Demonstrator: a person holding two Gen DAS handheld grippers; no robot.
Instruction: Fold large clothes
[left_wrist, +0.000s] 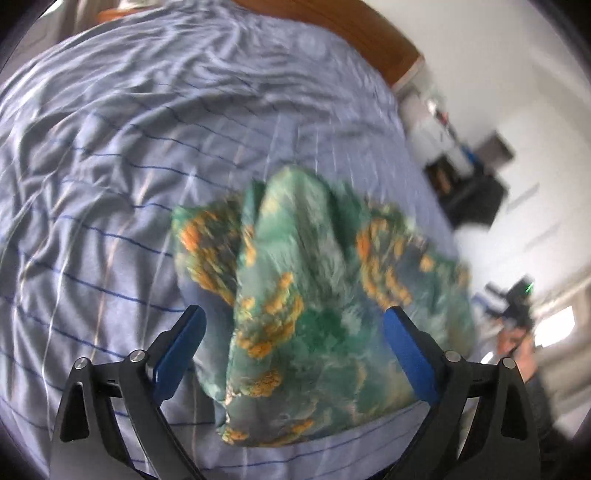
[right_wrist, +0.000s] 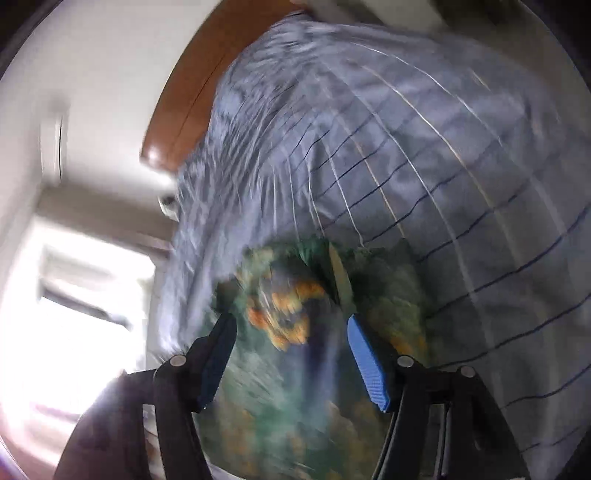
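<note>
The green garment (left_wrist: 314, 295) with orange patches lies in a loose heap on the bed (left_wrist: 110, 184), which is covered by a pale blue sheet with thin dark and light lines. The cloth is bunched and folded over itself, with one raised ridge going up the middle of the heap. It rests near the side of the bed that is close to the white wall.

The left tool (left_wrist: 295, 317) is released: its two blue pads (left_wrist: 181, 354) stand wide apart, one at each side of the heap, and they do not press on the cloth. It hangs above the garment and looks down on it at a slant.

The right tool (right_wrist: 290, 325) is also released. Its blue pads (right_wrist: 367, 365) are apart, less wide than the left ones, and the garment (right_wrist: 280, 325) is seen between and below them. This view is much blurred, so I cannot tell if the cloth touches a pad.

Behind the bed there is a brown wooden headboard (left_wrist: 369, 40). In the left view a dark stand (left_wrist: 469, 192) with small things is by the wall, and a person (left_wrist: 517, 343) is at the right edge. A bright window (right_wrist: 74, 295) shows in the right view.
</note>
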